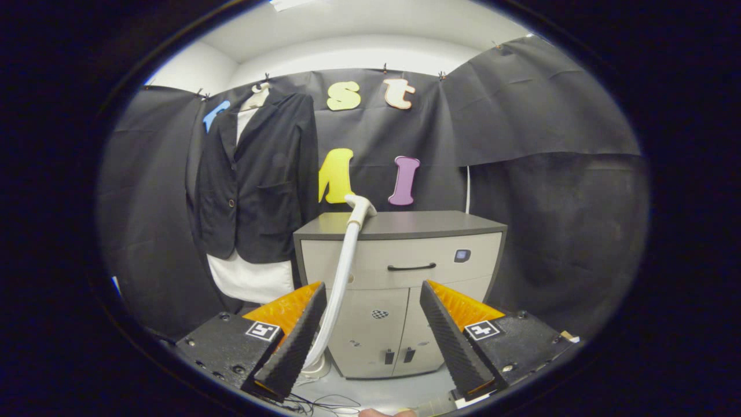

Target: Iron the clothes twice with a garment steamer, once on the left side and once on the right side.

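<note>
Booth inventory, L to R. Black cloth wall [145, 202] all round, white ceiling above. Dark jacket [255, 179] hung on cloth wall, over white garment [252, 281] showing at neck & below hem; well beyond my L finger. Steamer hose [341, 278], white, rises from floor just inside my L finger, its head [360, 207] resting at front L corner of cabinet top. Cabinet [405, 272]: grey top, pale front w/ drawer handle, two doors below; stands on pale floor [382, 394] straight ahead. My gripper [370, 341]: fingers spread wide apart, holding nothing. Thin cables on floor below my L finger.
</note>
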Demonstrator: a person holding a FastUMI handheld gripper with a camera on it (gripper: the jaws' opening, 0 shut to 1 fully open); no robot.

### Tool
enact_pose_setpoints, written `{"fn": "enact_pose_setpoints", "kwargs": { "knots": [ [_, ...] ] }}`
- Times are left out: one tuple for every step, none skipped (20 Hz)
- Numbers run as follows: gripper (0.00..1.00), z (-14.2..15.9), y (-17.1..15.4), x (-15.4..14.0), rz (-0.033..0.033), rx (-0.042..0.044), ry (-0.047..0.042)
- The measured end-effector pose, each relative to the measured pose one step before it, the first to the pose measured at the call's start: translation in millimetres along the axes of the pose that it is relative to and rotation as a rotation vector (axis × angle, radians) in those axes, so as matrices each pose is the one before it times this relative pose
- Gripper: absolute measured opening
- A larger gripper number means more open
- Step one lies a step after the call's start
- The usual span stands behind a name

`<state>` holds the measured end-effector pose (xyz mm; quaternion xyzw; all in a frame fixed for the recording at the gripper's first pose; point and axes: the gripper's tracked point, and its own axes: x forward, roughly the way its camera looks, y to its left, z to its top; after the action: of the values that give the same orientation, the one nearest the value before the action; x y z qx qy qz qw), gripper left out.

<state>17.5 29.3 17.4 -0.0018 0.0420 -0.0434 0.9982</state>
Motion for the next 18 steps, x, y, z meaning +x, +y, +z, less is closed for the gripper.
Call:
{"fn": "enact_pose_setpoints", "kwargs": {
  "knots": [
    [1.00,0.22,2.50,4.31,-0.01436,0.00642,0.00866],
    [1.00,0.80,2.42,5.33,-0.01127,0.01474,0.01468],
    [1.00,-0.97,1.69,3.67,-0.01599,0.02420,0.02504],
    [1.00,0.96,0.74,4.55,-0.01576,0.02887,0.03028],
    [1.00,4.88,1.76,2.91,-0.00717,0.02170,0.02244],
    [1.00,8.88,0.67,4.45,-0.00415,0.01125,0.00951],
    [1.00,8.73,0.86,5.14,-0.00046,0.00223,0.00827],
    [1.00,8.79,0.62,6.13,0.00266,-0.00354,0.01132],
    [1.00,8.09,1.66,7.32,0.00608,-0.00027,0.00936],
    [1.00,10.30,1.97,8.84,0.01144,0.00483,0.00809],
    [1.00,10.70,2.47,11.62,0.01560,0.00868,0.00669],
    [1.00,9.40,1.70,12.45,0.01872,0.01135,0.01034],
    [1.00,8.73,1.96,13.26,0.02417,0.00956,0.01048],
    [1.00,8.60,1.13,13.56,0.01858,0.00683,0.01415],
    [1.00,6.99,1.17,12.83,0.01632,0.00424,0.02088],
    [1.00,8.86,0.49,12.55,0.01794,0.00139,0.01418],
    [1.00,9.21,1.40,13.52,0.01753,0.00175,0.00876],
    [1.00,8.03,-0.49,13.53,0.00970,-0.00038,0.01872]
  ]
}}
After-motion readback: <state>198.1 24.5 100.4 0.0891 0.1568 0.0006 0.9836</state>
